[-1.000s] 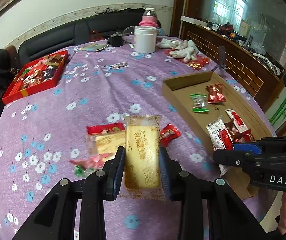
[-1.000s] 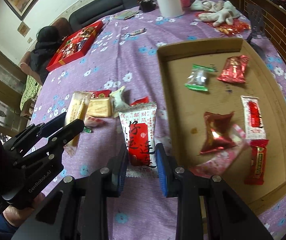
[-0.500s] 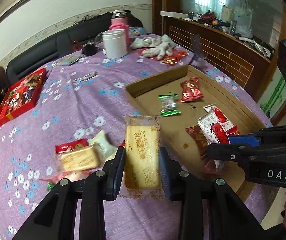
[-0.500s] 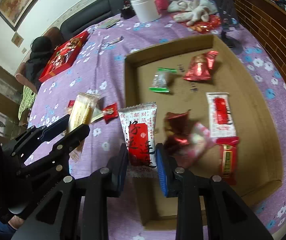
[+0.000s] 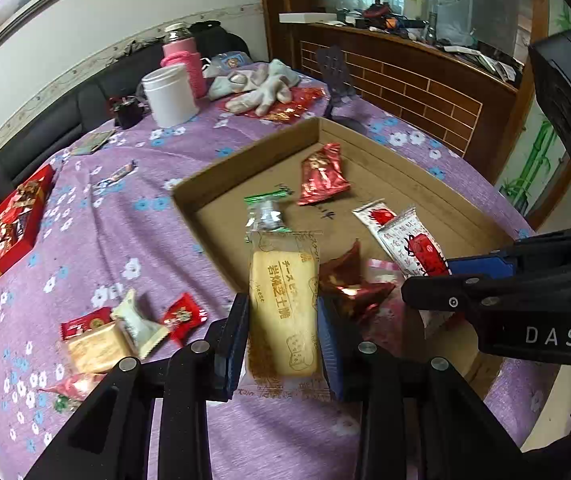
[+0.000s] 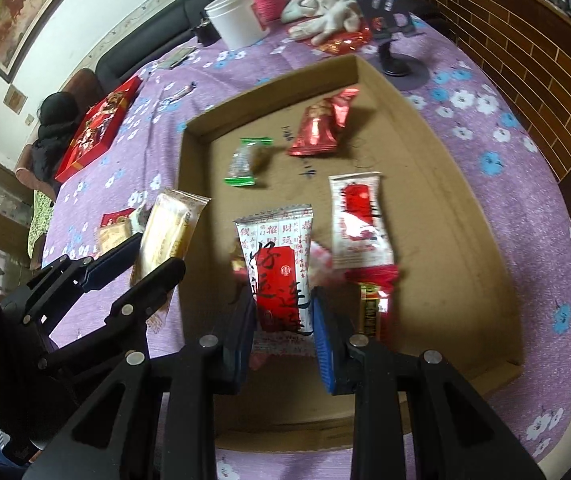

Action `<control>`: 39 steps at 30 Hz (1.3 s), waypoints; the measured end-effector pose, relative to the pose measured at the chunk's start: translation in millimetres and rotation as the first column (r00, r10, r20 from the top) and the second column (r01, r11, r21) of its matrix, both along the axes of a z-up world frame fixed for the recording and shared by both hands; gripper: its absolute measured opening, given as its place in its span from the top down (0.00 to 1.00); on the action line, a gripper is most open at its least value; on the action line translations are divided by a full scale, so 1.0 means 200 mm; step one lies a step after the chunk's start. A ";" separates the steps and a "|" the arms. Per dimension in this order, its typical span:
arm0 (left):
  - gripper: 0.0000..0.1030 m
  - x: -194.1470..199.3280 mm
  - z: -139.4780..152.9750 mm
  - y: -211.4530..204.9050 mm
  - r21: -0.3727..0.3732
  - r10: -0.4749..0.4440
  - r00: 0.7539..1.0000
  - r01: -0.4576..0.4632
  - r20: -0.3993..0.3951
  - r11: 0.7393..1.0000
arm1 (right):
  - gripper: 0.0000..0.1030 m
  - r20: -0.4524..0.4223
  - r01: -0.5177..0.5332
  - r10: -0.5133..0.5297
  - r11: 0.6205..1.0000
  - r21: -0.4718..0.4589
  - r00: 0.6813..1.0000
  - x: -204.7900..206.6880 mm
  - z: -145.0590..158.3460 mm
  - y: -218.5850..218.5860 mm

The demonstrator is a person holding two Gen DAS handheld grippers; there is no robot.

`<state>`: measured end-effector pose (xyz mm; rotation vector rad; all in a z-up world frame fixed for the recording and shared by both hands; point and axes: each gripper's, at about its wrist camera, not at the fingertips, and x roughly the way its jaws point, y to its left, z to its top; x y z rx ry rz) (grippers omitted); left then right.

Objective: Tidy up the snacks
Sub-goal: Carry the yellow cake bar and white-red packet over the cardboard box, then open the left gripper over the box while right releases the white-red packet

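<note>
My left gripper is shut on a yellow biscuit packet, held over the near left edge of the cardboard tray. From the right wrist view the same biscuit packet and left gripper hang at the tray's left wall. My right gripper is shut on a white-and-red snack packet above the tray floor; this packet also shows in the left wrist view. Several wrapped snacks lie in the tray, among them a red foil pack and a green-ended candy.
Loose snacks lie on the purple flowered cloth left of the tray. A red gift box sits at the far left. A white jar, pink flask, gloves and a dark stand stand behind the tray.
Both grippers have carried their packets to the right, from over the cloth to over the tray. The loose snacks on the cloth now lie further left in both views.
</note>
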<state>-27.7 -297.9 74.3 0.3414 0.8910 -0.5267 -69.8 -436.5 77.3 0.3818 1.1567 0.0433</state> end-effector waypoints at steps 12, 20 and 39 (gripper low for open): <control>0.66 -0.03 -0.09 -0.17 -0.011 -0.078 0.995 0.077 -0.056 0.997 | 0.74 -0.057 0.050 -0.050 0.999 -0.007 0.997 -0.03 -0.08 -0.16; 0.66 -0.07 -0.12 -0.25 -0.011 -0.123 0.989 0.123 -0.077 0.992 | 0.74 -0.080 0.063 -0.064 0.998 -0.019 0.995 -0.04 -0.11 -0.22; 0.42 -0.12 -0.07 -0.25 -0.002 -0.132 0.991 0.132 -0.035 0.991 | 0.70 -0.036 0.094 -0.096 0.995 -0.046 0.995 -0.09 -0.03 -0.24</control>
